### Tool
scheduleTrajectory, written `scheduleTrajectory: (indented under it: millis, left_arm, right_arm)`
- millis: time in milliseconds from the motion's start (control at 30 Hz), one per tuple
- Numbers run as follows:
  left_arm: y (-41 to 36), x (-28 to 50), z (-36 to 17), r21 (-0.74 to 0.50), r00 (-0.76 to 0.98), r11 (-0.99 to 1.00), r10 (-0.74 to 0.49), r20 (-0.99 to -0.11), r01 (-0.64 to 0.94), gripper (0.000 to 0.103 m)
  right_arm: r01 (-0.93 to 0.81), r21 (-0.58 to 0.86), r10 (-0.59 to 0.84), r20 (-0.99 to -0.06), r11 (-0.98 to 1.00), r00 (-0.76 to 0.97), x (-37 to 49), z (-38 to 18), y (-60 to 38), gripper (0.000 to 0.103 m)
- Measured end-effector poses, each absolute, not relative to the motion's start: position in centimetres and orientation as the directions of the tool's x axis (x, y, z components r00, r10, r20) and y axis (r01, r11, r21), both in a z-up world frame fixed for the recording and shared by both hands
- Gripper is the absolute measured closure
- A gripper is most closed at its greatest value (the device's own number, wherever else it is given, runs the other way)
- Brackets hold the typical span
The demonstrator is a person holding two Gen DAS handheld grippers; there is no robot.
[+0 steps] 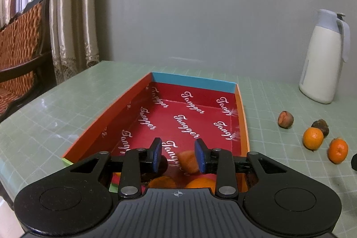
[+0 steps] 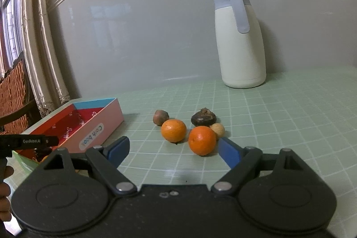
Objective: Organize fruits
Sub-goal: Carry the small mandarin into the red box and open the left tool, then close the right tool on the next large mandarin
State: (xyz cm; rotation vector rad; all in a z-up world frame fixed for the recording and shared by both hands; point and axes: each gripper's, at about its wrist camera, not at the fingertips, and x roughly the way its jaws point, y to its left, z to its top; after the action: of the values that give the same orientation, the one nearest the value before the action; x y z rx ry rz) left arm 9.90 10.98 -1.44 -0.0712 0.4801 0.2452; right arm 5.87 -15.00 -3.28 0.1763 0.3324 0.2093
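Observation:
A red box point(image 1: 138, 102) with white lettering lies on the green table. My left gripper point(image 1: 178, 155) hovers over its near end, open and empty. Below it lie an orange-brown fruit point(image 1: 188, 161) and two oranges point(image 1: 200, 183), partly hidden by the gripper. My right gripper point(image 2: 173, 150) is open wide and empty, just in front of two oranges point(image 2: 174, 129) point(image 2: 202, 139), a dark brown fruit point(image 2: 203, 117), a small brown fruit point(image 2: 160, 117) and a pale round one point(image 2: 218, 129). The loose fruits also show in the left wrist view point(image 1: 313, 138). The box shows at left in the right wrist view point(image 2: 98, 124).
A white jug point(image 2: 241, 37) with a grey lid stands at the back of the table by the wall; it also shows in the left wrist view point(image 1: 323, 59). A wooden chair point(image 1: 20, 46) and curtains point(image 1: 71, 10) stand beyond the table's left edge.

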Motion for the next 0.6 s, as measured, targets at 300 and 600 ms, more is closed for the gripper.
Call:
scheduleTrajectory:
  millis: [300,600]
  left_arm:
    - [11.2,8.6,-0.8,-0.017,0.868,0.955,0.263,-0.42,-0.297,0.036]
    - [10.6,6.4,-0.6,0.018,0.882,0.957,0.274,-0.382,-0.289,0.036]
  right_arm:
    - [-0.166,0.205,0.224,-0.304,0.965,0.926,5.9,-3.2,-15.3,0.017]
    - [-0.143,0.214,0.209,-0.327,0.966,0.921,6.9,-3.4,-15.3,0.017]
